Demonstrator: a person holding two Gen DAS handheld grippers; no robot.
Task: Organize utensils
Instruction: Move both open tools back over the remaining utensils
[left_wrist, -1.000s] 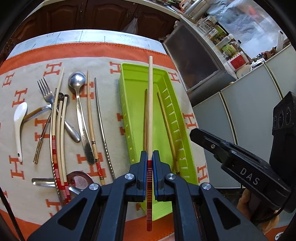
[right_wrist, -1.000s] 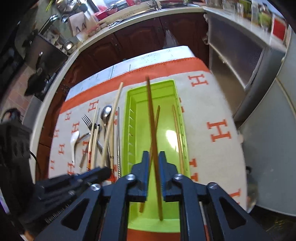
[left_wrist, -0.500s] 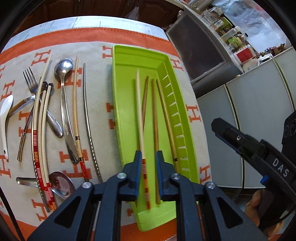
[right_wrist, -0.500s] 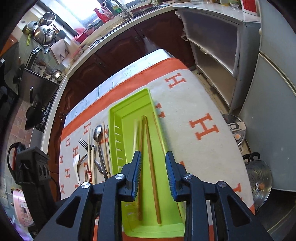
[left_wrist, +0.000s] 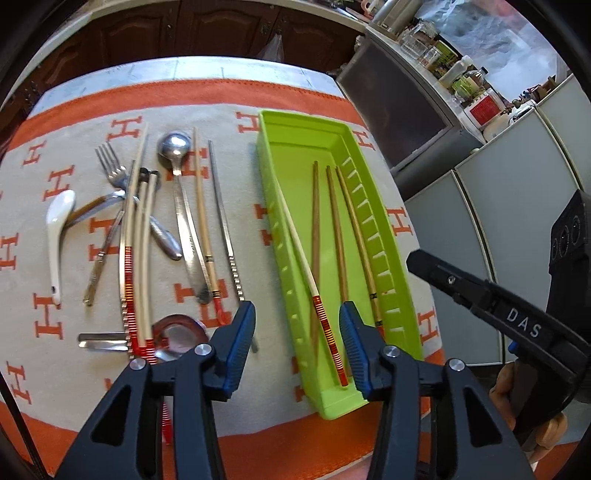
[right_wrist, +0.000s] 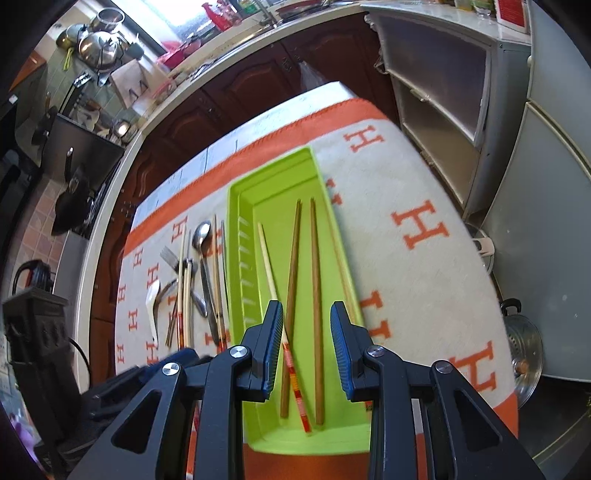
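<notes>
Presently, the left gripper (left_wrist: 297, 338) is opening, nothing pinched, hanging over the green tray (left_wrist: 400, 258) where a cream chopstick (left_wrist: 295, 240) is lying aslant. The remaining utensils (left_wrist: 147, 240) are lying left of it on the cloth (left_wrist: 258, 424), long axes running away from the jaws. The right gripper (right_wrist: 306, 345) is standing spread, empty, farther from them.

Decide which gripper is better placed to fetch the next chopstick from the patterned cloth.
Left, probably. The left gripper, its jaws opening and empty, hangs beside the loose utensils; the slim metal chopstick lies just off its left finger. The right gripper hovers open over the lime-green plastic tray, farther from them.
</notes>
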